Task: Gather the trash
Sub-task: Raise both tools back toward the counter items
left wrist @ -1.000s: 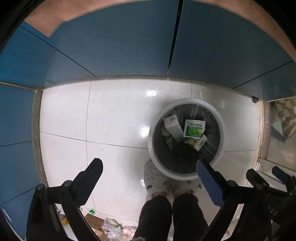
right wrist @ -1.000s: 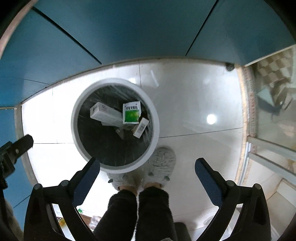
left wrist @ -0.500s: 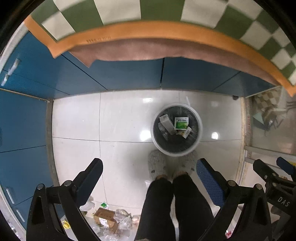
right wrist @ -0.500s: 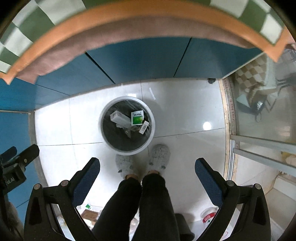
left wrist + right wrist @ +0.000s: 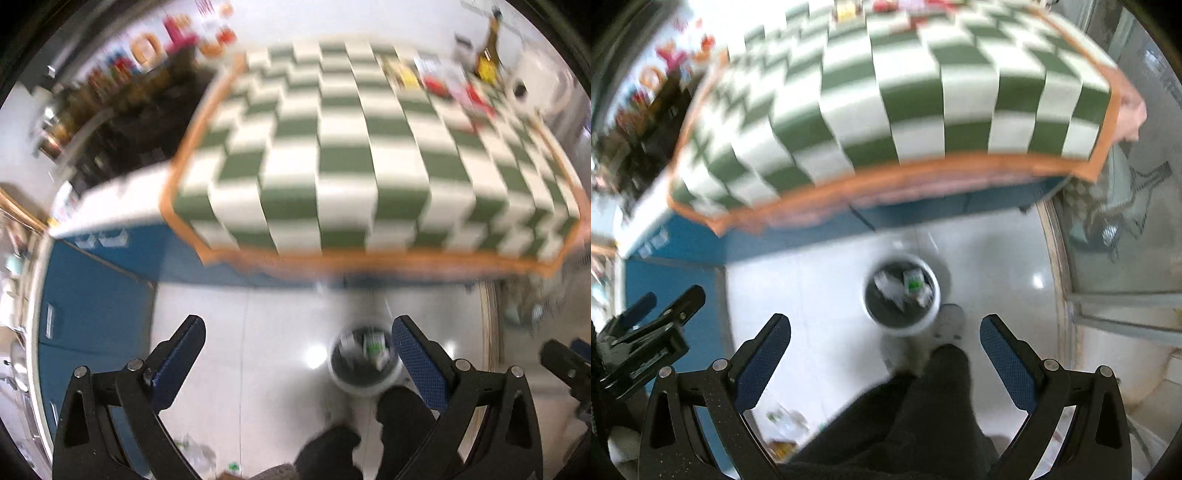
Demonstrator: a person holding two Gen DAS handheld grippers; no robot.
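Boxes (image 5: 914,282) lie inside the round white bin (image 5: 902,293) on the pale tiled floor (image 5: 820,295), right in front of the person's shoes (image 5: 947,321) and below the edge of the green-and-white checked tablecloth (image 5: 369,147). The left gripper (image 5: 297,354) and the right gripper (image 5: 885,352) both hang high above the floor, fingers spread wide and holding nothing. More litter (image 5: 785,424) lies blurred on the floor beside the blue cabinet (image 5: 92,306).

Glossy white floor tiles (image 5: 827,295) throw back bright lamp glare. The bench (image 5: 369,166) wears a matt checked cloth, green and white with an orange hem. Smooth blue cabinet fronts (image 5: 92,295) look satin. The left claw (image 5: 295,354) shows textured blue pads (image 5: 419,363) on matt black plastic. Paper cartons (image 5: 914,282) lie in the smooth white bin (image 5: 934,291).
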